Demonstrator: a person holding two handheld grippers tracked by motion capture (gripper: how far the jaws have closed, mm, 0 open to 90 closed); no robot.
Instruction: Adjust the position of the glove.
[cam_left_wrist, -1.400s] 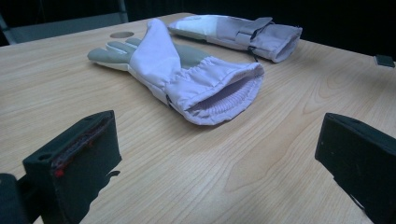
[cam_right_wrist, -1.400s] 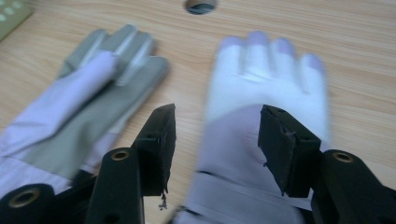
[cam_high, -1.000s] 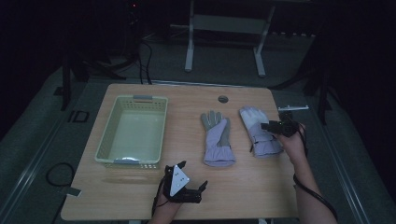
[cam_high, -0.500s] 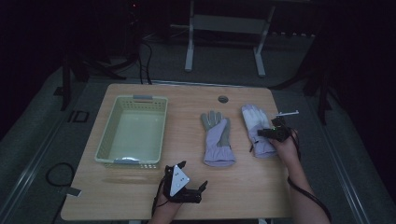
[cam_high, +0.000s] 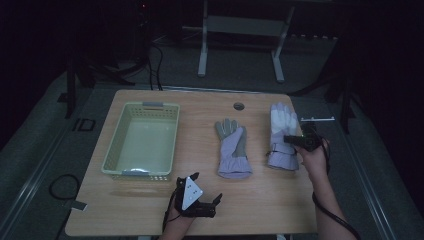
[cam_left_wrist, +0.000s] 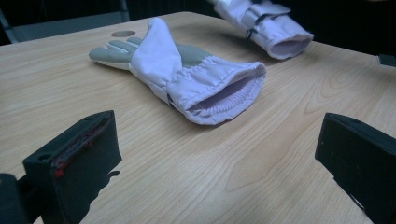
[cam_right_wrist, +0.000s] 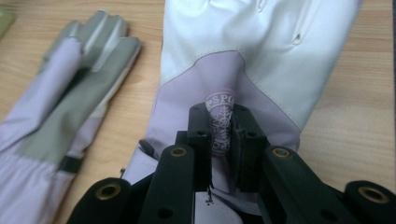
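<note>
Right glove (cam_right_wrist: 261, 60) lies flat on the table (cam_high: 260, 200), well right of the basket (cam_high: 142, 142), white fingers pointing away from the person. The right gripper (cam_right_wrist: 223, 128) has just been closing, and its jaws now pinch a raised fold of the lilac back of the glove, logo patch caught between the pads. In the right gripper view the glove's fingertips are cut off at the top edge and its cuff is hidden behind the jaws. In the high view the gripper (cam_high: 287, 140) sits over the glove's (cam_high: 282, 125) right edge near the cuff; dark there, grip hard to make out.

Left glove (cam_high: 232, 147) lies between the basket and the right glove, apart from both, grey palm side up, cuff toward the person. In the left gripper view its cuff (cam_left_wrist: 229, 93) gapes open; the right glove's cuff (cam_left_wrist: 285, 39) shows behind, rest cut off at the top.

Left gripper (cam_high: 197, 197) is at the near table edge, just below the basket's near right corner, jaws wide apart and nothing between them, only bare wood. Basket interior looks bare, though the near wall hides its near floor. Room beyond the table is too dark to read.
</note>
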